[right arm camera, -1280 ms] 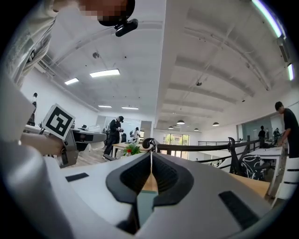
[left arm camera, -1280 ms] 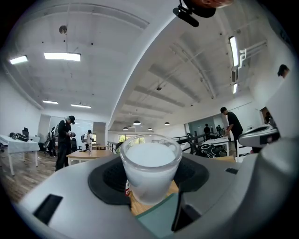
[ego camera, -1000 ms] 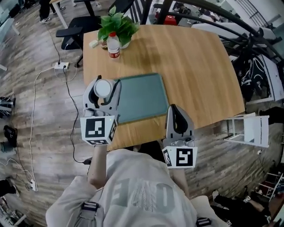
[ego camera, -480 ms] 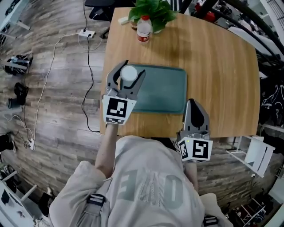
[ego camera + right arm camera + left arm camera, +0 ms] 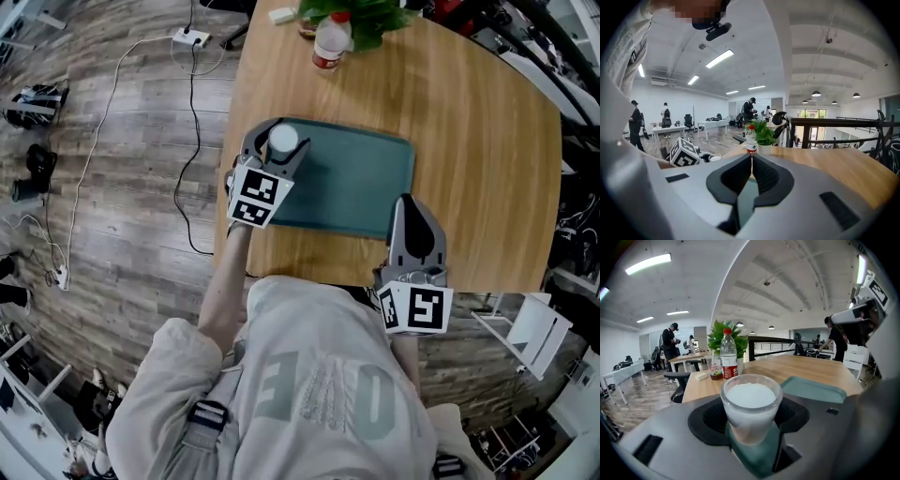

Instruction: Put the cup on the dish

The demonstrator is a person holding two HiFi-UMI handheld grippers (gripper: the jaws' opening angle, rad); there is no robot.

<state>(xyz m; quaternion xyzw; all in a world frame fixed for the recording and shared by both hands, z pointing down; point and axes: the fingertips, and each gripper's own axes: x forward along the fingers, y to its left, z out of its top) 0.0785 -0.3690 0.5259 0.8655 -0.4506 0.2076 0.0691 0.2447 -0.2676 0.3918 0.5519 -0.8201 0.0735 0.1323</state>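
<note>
A clear cup [image 5: 282, 141] with white contents sits between the jaws of my left gripper [image 5: 278, 134], which is shut on it. In the left gripper view the cup [image 5: 751, 405] stands upright with green showing under it. It is over the left end of the flat green dish [image 5: 361, 183]; whether it touches the dish I cannot tell. My right gripper [image 5: 409, 204] is shut on nothing, its tip over the dish's near right edge. In its own view the pads [image 5: 759, 171] meet.
The wooden table [image 5: 478, 122] carries a water bottle [image 5: 330, 45] with a red cap and a potted plant [image 5: 370, 14] at its far edge. A power strip [image 5: 191, 37] and cables lie on the floor to the left. People stand far off in the room.
My left gripper has carried the cup rightwards, from beside the dish's left edge to over its left end. The right gripper has stayed at the dish's near right edge.
</note>
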